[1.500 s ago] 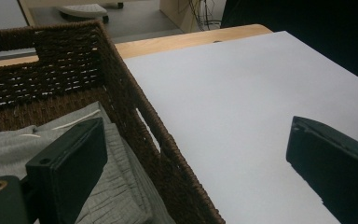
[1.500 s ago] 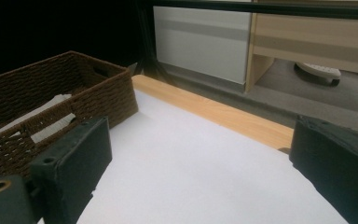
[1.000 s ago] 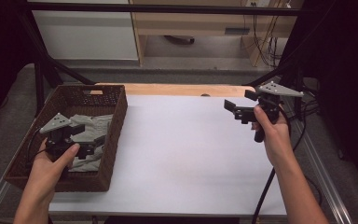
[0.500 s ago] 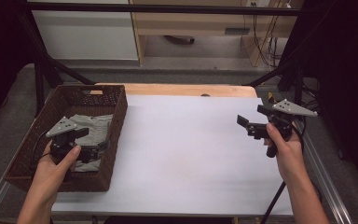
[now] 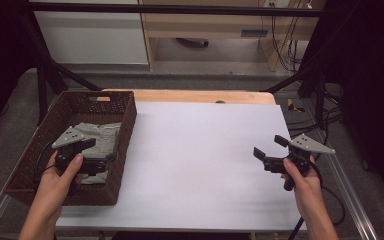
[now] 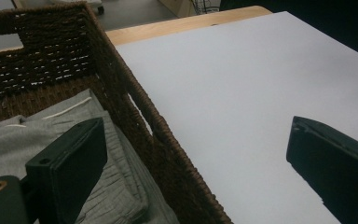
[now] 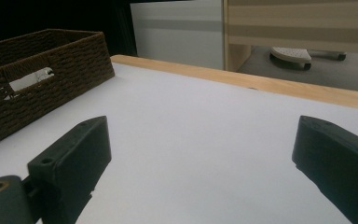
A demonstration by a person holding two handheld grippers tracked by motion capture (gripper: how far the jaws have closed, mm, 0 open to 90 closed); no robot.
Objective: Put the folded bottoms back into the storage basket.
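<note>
Since the earlier frames, the right gripper (image 5: 269, 150) has dropped from the upper right of the high view, near the table's far edge, down to the lower right, and it now sits low over the white table (image 5: 200, 150) close to the right edge, gripped by the person's right hand (image 5: 300, 180). Over the same stretch the left gripper (image 5: 111, 159) has stayed at the lower left, above the brown wicker basket (image 5: 125, 105), shifting only slightly toward the basket's right wall. Its jaws stand wide apart with nothing between them: in the left gripper view one jaw hangs at the lower left over the grey folded cloth (image 6: 9, 140) and the other at the right edge of the frame over bare white table, so the two straddle the basket's woven wall (image 6: 135, 107). That cloth lies inside the basket, bunched toward its right side in the high view, where it shows pale grey just above and right of the left hand (image 5: 62, 175). Whether the near jaw touches the fabric cannot be told. Over at the right gripper, the jaws are likewise spread and empty; in the right gripper view they rise from the lower left and lower right corners with plain white surface between them, the basket (image 7: 42, 70) at the upper left and the table's wooden far edge (image 7: 261, 84) running across the middle of the frame.
</note>
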